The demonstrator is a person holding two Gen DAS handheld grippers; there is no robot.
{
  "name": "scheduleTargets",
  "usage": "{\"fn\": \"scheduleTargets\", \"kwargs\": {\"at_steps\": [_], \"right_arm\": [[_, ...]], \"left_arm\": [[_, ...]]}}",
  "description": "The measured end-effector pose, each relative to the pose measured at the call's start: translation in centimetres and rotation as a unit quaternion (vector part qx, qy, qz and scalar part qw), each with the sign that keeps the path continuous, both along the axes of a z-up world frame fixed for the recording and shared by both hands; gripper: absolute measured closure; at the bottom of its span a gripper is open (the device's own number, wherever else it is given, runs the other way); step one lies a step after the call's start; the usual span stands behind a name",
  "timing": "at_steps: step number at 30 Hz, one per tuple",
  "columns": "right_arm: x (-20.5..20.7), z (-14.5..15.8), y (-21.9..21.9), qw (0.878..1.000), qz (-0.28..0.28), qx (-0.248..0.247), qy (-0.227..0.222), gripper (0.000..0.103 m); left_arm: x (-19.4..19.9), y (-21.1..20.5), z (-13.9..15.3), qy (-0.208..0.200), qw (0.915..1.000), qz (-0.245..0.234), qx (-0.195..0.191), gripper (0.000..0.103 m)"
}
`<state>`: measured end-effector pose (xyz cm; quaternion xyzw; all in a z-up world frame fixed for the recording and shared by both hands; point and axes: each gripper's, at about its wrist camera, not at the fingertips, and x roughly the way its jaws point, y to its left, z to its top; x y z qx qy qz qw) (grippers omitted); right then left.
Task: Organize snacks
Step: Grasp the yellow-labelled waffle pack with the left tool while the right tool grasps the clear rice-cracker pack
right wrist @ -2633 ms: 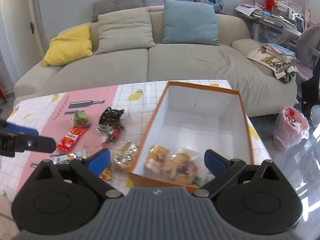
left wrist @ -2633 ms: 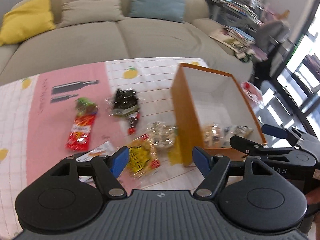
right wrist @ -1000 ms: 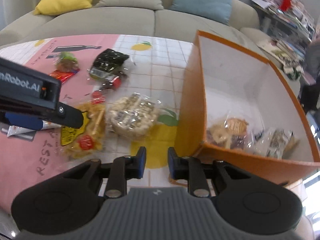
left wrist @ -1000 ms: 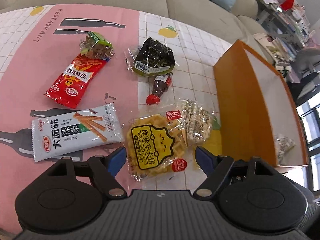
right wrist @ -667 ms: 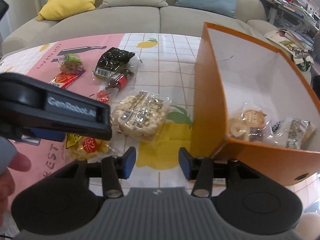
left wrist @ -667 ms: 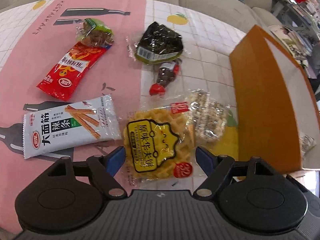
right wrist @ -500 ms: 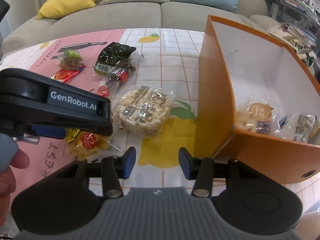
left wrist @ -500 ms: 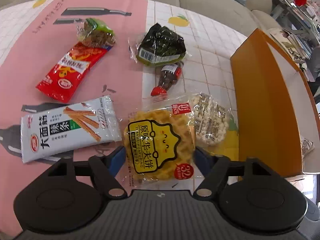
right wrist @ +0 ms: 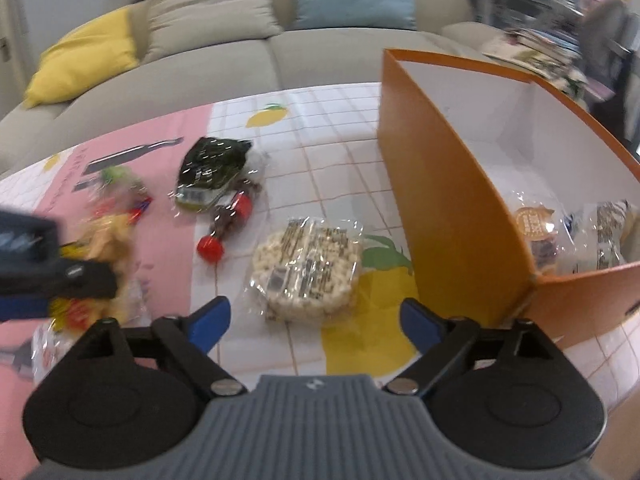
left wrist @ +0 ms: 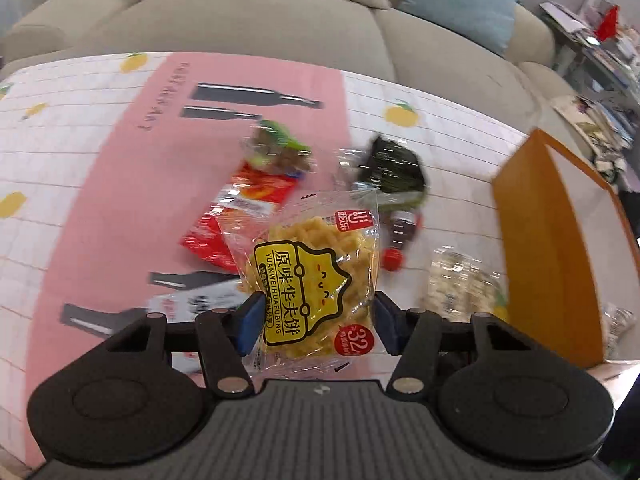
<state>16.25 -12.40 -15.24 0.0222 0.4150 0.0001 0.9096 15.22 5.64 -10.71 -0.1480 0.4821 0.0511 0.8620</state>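
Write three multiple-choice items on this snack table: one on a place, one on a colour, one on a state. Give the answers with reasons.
1. Where does the round puffed-rice cake in clear wrap lie?
A. inside the box
B. on the tablecloth beside the box
C. on the sofa

2. What colour is the outside of the open cardboard box?
A. orange
B. green
C. black

3. What is the left tool doing?
A. hanging open with nothing in it
B. shut on the yellow waffle packet
C. resting inside the box

Answers:
1 B: the round puffed-rice cake in clear wrap sits on the lemon-print tablecloth, just left of the box wall.
2 A: the open cardboard box has orange outer walls and a white inside.
3 B: the left tool has its blue pads pressed on both sides of the yellow waffle packet, while the right tool stands open.
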Motion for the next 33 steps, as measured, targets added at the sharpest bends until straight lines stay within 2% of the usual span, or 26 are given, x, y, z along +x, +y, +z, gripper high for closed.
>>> {"fn": "scheduleTargets", "kwargs": {"at_steps": [3, 8, 13, 17, 20, 23, 33], "right_arm": [[0.9, -0.2, 1.2, 1.0, -0.022, 0.0, 0.01, 0.012], [2.2, -0.4, 3.3, 0.999, -0.034, -0.034, -0.021, 0.011], [5.1, -2.0, 2.3, 0.998, -0.048, -0.037, 0.02, 0.01], [6.0, -3.0, 1.5, 0.998, -0.031, -0.015, 0.049, 0.01], [6.2, -3.6, 1.2, 0.998, -0.024, -0.005, 0.063, 0.015], [5.9, -3.6, 1.3, 0.998, -0.004, -0.018, 0.057, 0.022], [4.3, -2.4, 0.9, 0.997, 0.039, -0.01, 0.068, 0.029]], "left_arm": [[0.0, 1.3, -0.4, 0.007, 0.9998, 0.019, -0.006, 0.038], [-0.1, 1.5, -0.7, 0.009, 0.9997, 0.017, -0.012, 0.039], [0.0, 1.5, -1.0, 0.011, 0.9997, 0.015, -0.015, 0.039], [0.0, 1.4, -1.2, 0.016, 0.9996, 0.013, -0.017, 0.039], [-0.1, 1.3, -1.3, 0.019, 0.9996, 0.011, -0.02, 0.039], [-0.1, 1.2, -1.2, 0.019, 0.9996, 0.008, -0.02, 0.04], [-1.2, 1.1, -0.1, 0.02, 0.9995, 0.003, -0.025, 0.043]]}}
